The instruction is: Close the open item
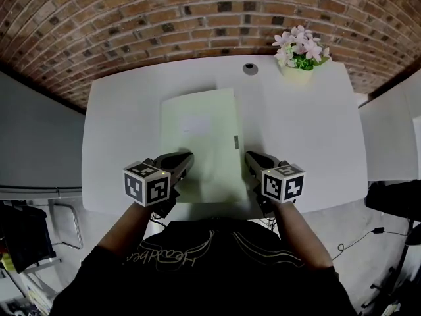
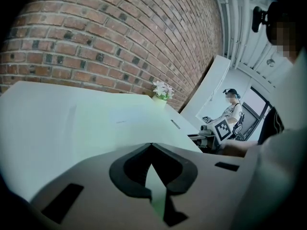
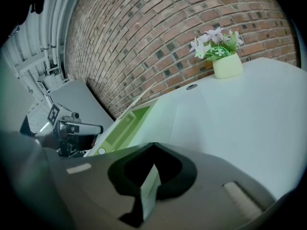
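Observation:
A pale green folder [image 1: 200, 133] lies in the middle of the white table [image 1: 302, 137], a small clasp [image 1: 235, 141] by its right edge. My left gripper [image 1: 187, 160] is shut on the folder's near left edge, and a thin green sheet shows between its jaws [image 2: 152, 147]. My right gripper [image 1: 250, 158] is shut on the near right edge [image 3: 153, 147]. In the right gripper view the folder's cover [image 3: 163, 114] stands slightly lifted, with the darker green inside [image 3: 122, 126] showing under it. In the left gripper view the cover [image 2: 86, 123] fills the view ahead.
A pot of pink and white flowers [image 1: 299, 52] stands at the table's far right, near a round cable hole [image 1: 250, 68]. A brick wall [image 1: 164, 18] backs the table. A second white table [image 1: 388, 137] is at the right. A person [image 2: 232, 110] sits in the distance.

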`<state>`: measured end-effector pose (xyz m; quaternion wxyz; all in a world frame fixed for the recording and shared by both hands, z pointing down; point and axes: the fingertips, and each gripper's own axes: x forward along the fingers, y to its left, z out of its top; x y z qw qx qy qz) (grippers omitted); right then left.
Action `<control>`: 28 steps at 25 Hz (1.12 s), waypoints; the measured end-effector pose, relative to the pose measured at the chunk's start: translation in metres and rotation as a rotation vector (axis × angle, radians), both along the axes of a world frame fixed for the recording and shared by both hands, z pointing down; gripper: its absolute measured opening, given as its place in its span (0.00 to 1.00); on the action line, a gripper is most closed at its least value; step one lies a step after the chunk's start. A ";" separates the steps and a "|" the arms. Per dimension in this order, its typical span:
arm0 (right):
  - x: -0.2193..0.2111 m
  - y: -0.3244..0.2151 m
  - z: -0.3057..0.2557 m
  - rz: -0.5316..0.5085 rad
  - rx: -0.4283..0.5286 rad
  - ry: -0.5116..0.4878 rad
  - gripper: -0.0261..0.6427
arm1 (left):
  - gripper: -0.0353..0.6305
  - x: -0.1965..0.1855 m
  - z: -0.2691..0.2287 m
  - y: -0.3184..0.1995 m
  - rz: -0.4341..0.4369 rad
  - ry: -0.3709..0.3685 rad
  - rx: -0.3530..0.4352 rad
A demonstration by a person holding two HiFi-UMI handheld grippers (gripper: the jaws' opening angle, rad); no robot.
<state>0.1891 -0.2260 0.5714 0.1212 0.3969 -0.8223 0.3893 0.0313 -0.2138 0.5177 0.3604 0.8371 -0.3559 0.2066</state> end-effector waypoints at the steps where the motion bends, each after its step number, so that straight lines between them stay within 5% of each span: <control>1: 0.000 0.000 0.000 0.000 0.002 0.001 0.04 | 0.06 0.001 0.001 0.000 0.004 -0.007 0.002; 28: 0.000 0.001 -0.008 0.001 0.000 -0.061 0.04 | 0.06 0.020 0.036 0.010 0.140 -0.290 0.002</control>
